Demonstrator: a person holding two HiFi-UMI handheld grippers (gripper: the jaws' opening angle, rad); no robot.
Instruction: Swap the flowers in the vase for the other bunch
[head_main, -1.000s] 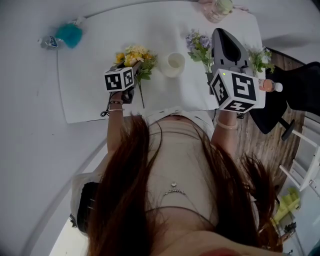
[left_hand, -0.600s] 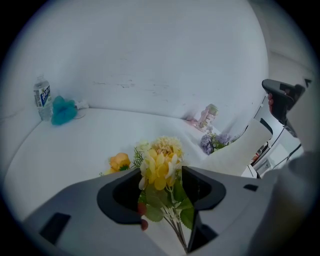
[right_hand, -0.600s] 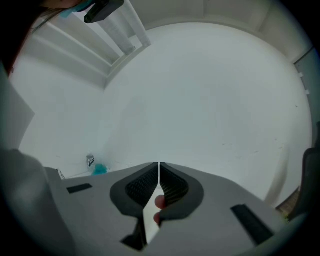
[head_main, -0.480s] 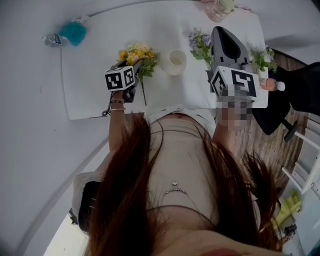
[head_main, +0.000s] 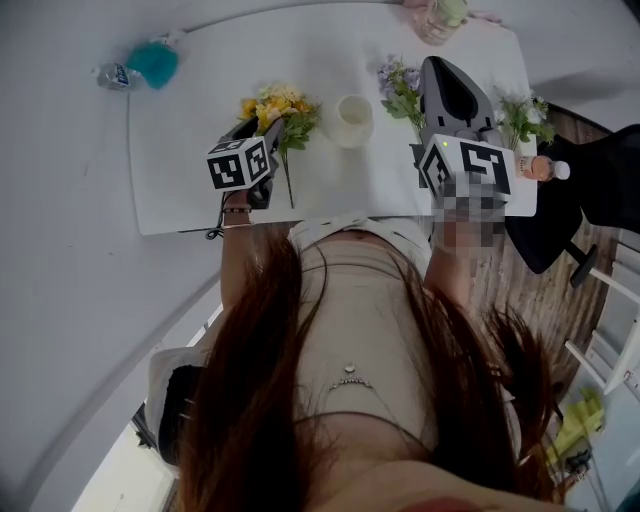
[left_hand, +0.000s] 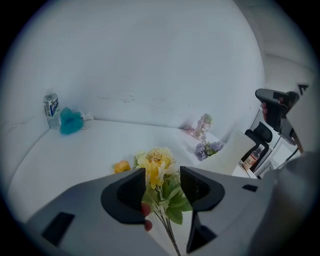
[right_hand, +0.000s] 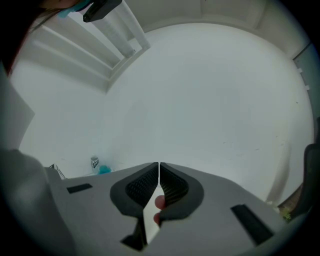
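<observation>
Left gripper (head_main: 262, 128): held out over the near-left part of the white table (head_main: 190, 170), forearm stretched forward from the body, tool tilted downward, marker cube facing up. In the left gripper view the left gripper (left_hand: 162, 187) has its jaws standing apart with a clear gap; they have just narrowed a little. The yellow bunch (left_hand: 156, 165) shows in that gap, blooms beyond the tips and stem running down between the pads. No pad visibly presses on it, though contact with the left pad is hard to rule out from this angle.

Right gripper (head_main: 445, 72): held higher and closer to level over the right side of the table. The right gripper view shows the right gripper (right_hand: 159, 175) clenched, jaw tips meeting, nothing caught between them; a fingertip (right_hand: 159, 202) shows below the pads.

Yellow bunch (head_main: 275, 108): lies on the table left of the vase (head_main: 352, 122), yellow and cream heads pointing away from the person, green leaves, thin stem trailing back toward the table's near edge.

Vase: small, white, upright, mid-table, between the two bunches.

Purple bunch (head_main: 402, 85): pale lilac heads with green leaves, just right of the vase, close against the right gripper's left side.
</observation>
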